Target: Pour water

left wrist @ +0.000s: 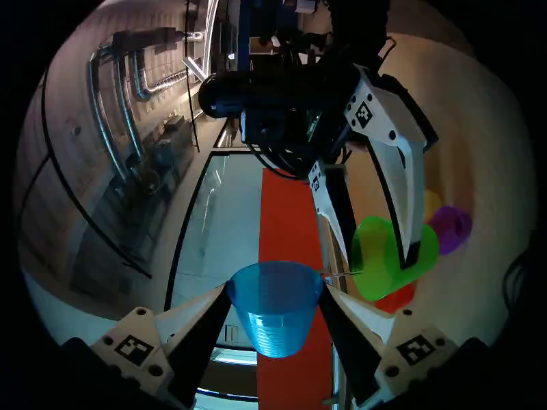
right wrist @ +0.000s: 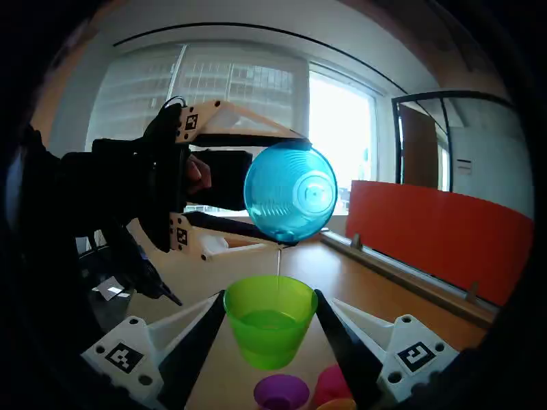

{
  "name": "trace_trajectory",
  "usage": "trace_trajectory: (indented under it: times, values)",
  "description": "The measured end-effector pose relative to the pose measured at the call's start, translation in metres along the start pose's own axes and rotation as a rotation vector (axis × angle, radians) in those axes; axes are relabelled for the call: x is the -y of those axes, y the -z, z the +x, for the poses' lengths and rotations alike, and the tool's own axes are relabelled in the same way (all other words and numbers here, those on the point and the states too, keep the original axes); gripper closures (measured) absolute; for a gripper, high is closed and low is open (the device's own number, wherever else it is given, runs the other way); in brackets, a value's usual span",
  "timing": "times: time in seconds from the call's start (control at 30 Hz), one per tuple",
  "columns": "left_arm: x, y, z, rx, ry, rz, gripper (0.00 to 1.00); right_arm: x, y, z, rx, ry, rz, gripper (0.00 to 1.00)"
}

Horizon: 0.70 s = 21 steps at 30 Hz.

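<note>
Right gripper view gives us the step plainly. Our left gripper (right wrist: 286,188) is clenched on the blue cup (right wrist: 290,195), which is tipped well over, above and just ahead of the right gripper (right wrist: 270,301). That one grasps the green cup (right wrist: 270,331) upright between its fingers. A thin stream of water (right wrist: 278,263) drops from the blue rim into the green cup, which looks partly filled. To pour well, we judge the tilt should deepen only slowly (a sudden tip would overshoot the rim), with the lip centred over the green mouth. We hold the right gripper level and quiet. A purple cup (right wrist: 280,391) sits on the table (right wrist: 355,273) beneath the right fingers, so any spill lands there.
</note>
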State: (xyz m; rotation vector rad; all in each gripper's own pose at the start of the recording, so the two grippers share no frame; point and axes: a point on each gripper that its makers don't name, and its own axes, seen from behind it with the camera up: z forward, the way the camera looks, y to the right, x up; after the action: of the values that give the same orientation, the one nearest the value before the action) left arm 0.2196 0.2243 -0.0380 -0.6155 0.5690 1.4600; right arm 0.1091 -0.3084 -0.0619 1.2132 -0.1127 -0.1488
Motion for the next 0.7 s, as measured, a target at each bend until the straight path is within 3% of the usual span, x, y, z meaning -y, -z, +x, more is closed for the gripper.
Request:
trace_trajectory:
  times: [0.7]
  values:
    - [0.0017,0.0006,0.0014,0.000,-0.015,0.001,0.13,0.0004,-0.0005,0.0008,-0.002,0.002,0.000,0.05]
